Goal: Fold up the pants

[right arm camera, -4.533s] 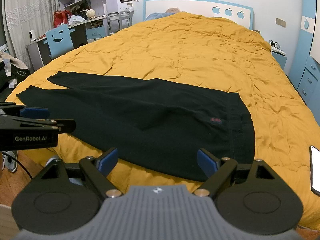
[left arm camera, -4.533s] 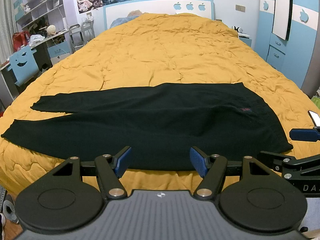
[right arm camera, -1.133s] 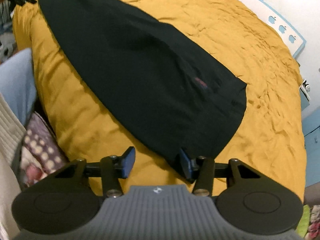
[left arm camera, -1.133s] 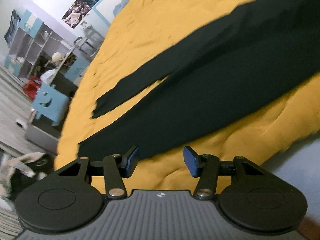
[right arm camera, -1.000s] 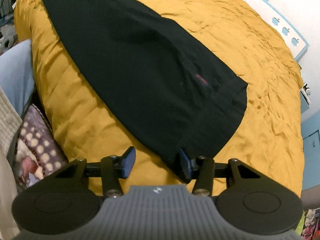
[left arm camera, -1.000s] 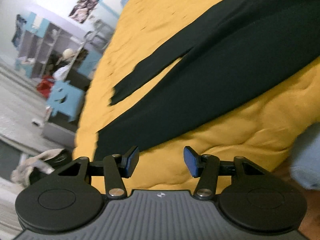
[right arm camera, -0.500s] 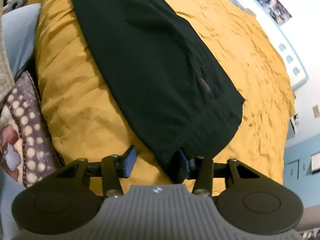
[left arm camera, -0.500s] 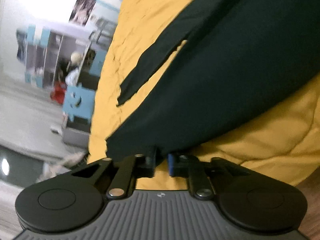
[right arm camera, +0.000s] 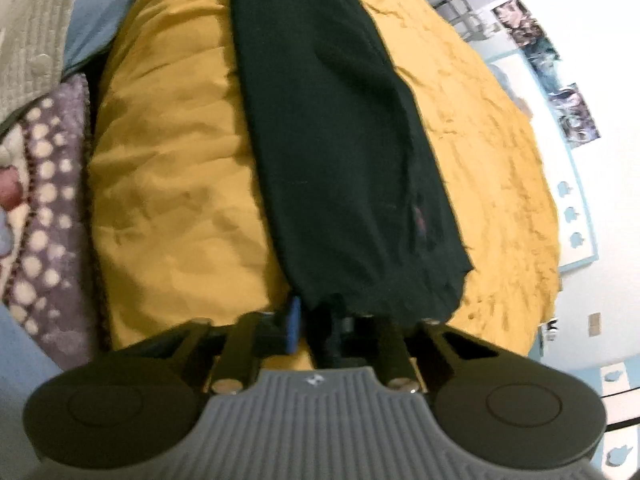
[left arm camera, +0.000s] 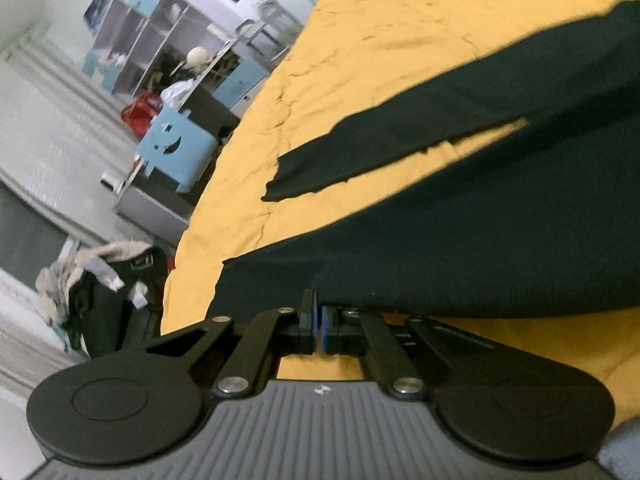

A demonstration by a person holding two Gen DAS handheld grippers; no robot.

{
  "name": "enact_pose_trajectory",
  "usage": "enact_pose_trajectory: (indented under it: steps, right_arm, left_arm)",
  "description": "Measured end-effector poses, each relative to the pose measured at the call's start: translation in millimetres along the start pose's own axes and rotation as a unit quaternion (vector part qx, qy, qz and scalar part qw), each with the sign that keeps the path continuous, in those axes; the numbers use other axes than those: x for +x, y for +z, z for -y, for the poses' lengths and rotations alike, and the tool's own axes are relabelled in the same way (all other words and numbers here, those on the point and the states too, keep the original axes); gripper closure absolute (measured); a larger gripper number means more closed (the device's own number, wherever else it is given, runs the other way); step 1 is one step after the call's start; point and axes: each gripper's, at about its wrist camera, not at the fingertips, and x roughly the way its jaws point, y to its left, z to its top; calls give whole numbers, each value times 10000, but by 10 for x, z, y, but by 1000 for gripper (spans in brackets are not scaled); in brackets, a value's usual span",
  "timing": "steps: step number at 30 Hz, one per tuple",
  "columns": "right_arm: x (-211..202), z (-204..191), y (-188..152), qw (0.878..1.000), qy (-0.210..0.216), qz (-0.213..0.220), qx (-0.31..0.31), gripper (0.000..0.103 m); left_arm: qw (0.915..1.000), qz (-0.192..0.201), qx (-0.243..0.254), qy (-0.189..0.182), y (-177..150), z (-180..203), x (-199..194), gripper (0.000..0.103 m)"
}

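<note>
1. Pants [left arm camera: 500, 232]: black, spread flat lengthwise on my yellow bed [left arm camera: 400, 32].
2. Legs parted at the hems.
3. Near edge lifted at hem and waist [right arm camera: 380, 280].

A bed under a rumpled yellow quilt [left arm camera: 420, 40] carries black pants [left arm camera: 500, 220] spread near its edge.

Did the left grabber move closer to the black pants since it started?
Yes. The left gripper came in from off the yellow quilt to the near leg's edge of the black pants; its jaws just closed on that edge.
</note>
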Motion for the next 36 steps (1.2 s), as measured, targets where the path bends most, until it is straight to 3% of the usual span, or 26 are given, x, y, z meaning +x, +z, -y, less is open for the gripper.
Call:
enact_pose_trajectory:
  steps: [6, 15, 19, 26, 36]
  right_arm:
    - [-99, 421, -17, 9947, -244, 347, 935, 103]
    - [121, 1518, 208, 9752, -527, 657, 2045, 103]
    - [457, 1965, 314, 9696, -518, 616, 2311, 103]
    - [1344, 2568, 541, 9642, -352, 285, 2614, 103]
    - [2654, 2848, 560, 9558, 450, -428, 2875, 103]
  left_arm:
    - [9986, -101, -516, -7, 217, -132, -38, 102]
    - [9921, -147, -1212, 275, 884, -309, 32, 102]
    - [9899, -190, -1357, 354, 1231, -323, 167, 102]
    - [9911, -350, -1191, 475, 1723, -141, 589, 102]
    - [9948, -733, -437, 560, 2104, 440, 1378, 102]
